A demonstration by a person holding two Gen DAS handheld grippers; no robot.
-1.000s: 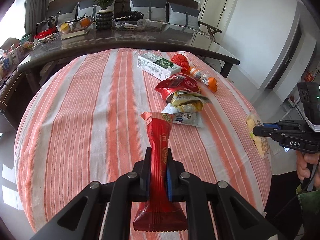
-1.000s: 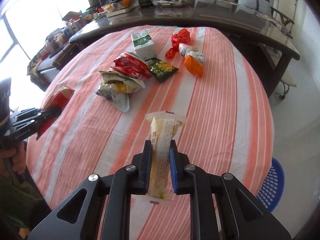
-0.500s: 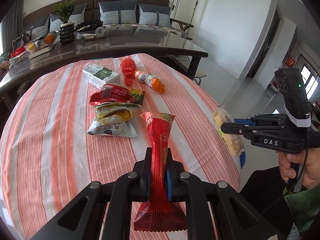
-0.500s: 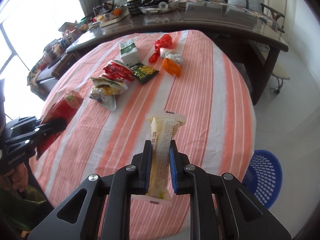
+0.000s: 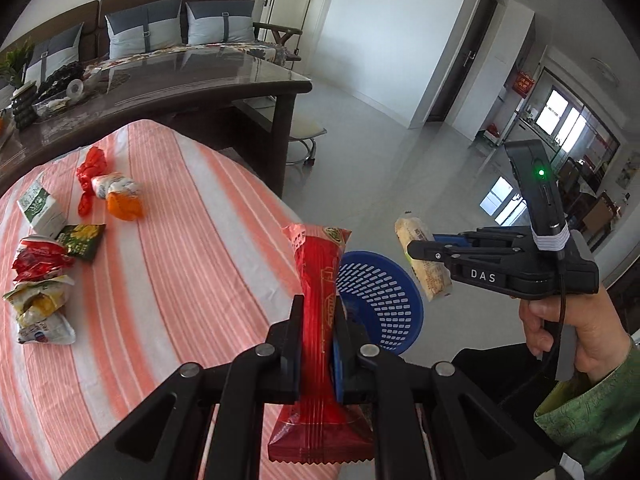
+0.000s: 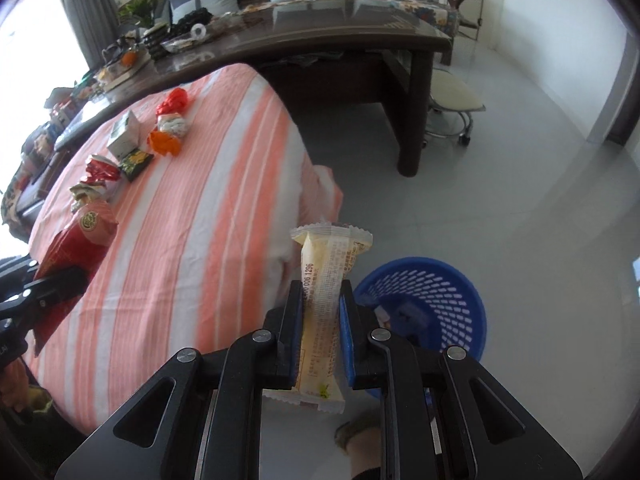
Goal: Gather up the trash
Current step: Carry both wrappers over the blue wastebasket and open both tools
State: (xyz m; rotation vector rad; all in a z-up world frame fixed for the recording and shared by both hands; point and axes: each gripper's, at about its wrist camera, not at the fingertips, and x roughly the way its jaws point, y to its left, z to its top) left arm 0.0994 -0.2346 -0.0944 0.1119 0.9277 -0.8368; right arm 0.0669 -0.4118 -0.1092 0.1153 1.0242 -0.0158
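Landmark: we place everything against the round table (image 5: 168,280), covered in a cloth of orange and white stripes.
Far left of the table: we see a heap of crumpled snack wrappers (image 5: 38,292), red, yellow and white, lying on the cloth.
Behind the heap: a white and green carton (image 5: 40,208) lies on its side, with a small green packet (image 5: 82,240) just beside it.
Further along the table top: a crushed orange and white wrapper (image 5: 120,196) lies touching a scrap of red plastic (image 5: 90,168).
Left gripper: our left gripper (image 5: 318,320) is clamped tight on a long red wrapper (image 5: 320,280), which stands upright between the pads, over the near right edge of the table.
Off the table's right edge: a blue slotted basket (image 6: 436,304) stands on the pale floor, close to the table's side; in the left wrist view it sits just behind the red wrapper.
Right gripper: our right gripper (image 6: 320,324) is closed on a pale yellow wrapper (image 6: 326,300) printed with small text, held upright between the blue pads. It is off the table, out past its right edge, with the basket's rim showing just to its right.
Right hand: in the left wrist view we see the hand (image 5: 568,332) gripping the handle, with a green patterned sleeve (image 5: 592,408).
Beyond the table: a long dark counter (image 6: 320,36) runs behind it, with a small stool (image 6: 452,100) beside its leg.
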